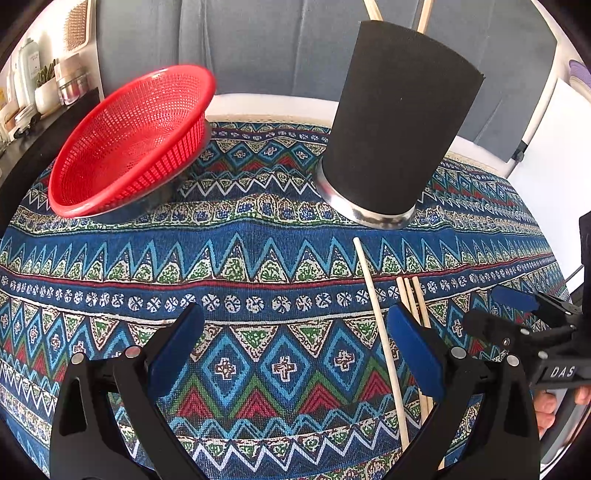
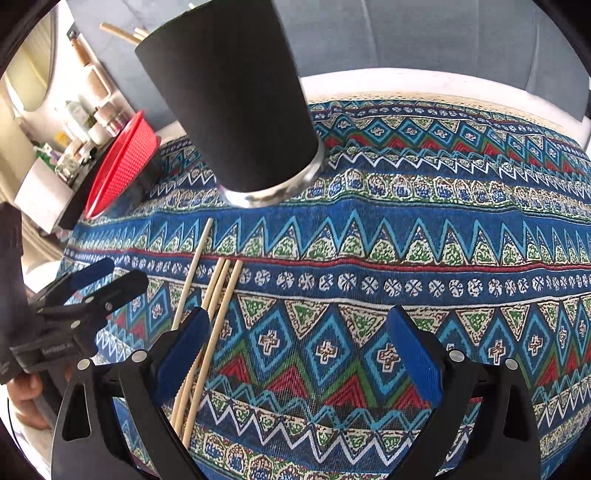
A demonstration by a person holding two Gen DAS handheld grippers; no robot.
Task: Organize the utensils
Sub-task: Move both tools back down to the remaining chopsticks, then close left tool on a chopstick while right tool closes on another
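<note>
Nearest in the left wrist view, the left gripper (image 1: 295, 347) hangs above the patterned cloth (image 1: 258, 236) with its 2 blue-padded fingers spread wide and nothing between them. The right gripper (image 2: 295, 350) is the same in its own view: 2 fingers wide apart, empty, over bare cloth.

Between the 2 grippers, 4 wooden chopsticks (image 2: 210, 314) lie flat on the tabletop. 3 of them lie side by side, touching or nearly so; the 4th (image 1: 376, 321), longer-looking and paler, lies just to their left, slightly angled away. In the left view their near ends pass under the left gripper's right finger; in the right view they run under the right gripper's left finger. Each gripper also shows at the edge of the other's view, held by a hand (image 1: 554, 406).

Just beyond the chopstick tips stands 1 black cylindrical holder (image 1: 395, 125) with a shiny metal base, upright on the cloth. 2 stick ends (image 1: 424, 14) poke above its rim in the left view.

Further left, 1 red mesh basket (image 1: 136, 136) sits tilted at the cloth's edge. Behind it, a shelf (image 1: 40, 88) holds bottles and jars, too blurred to count.
</note>
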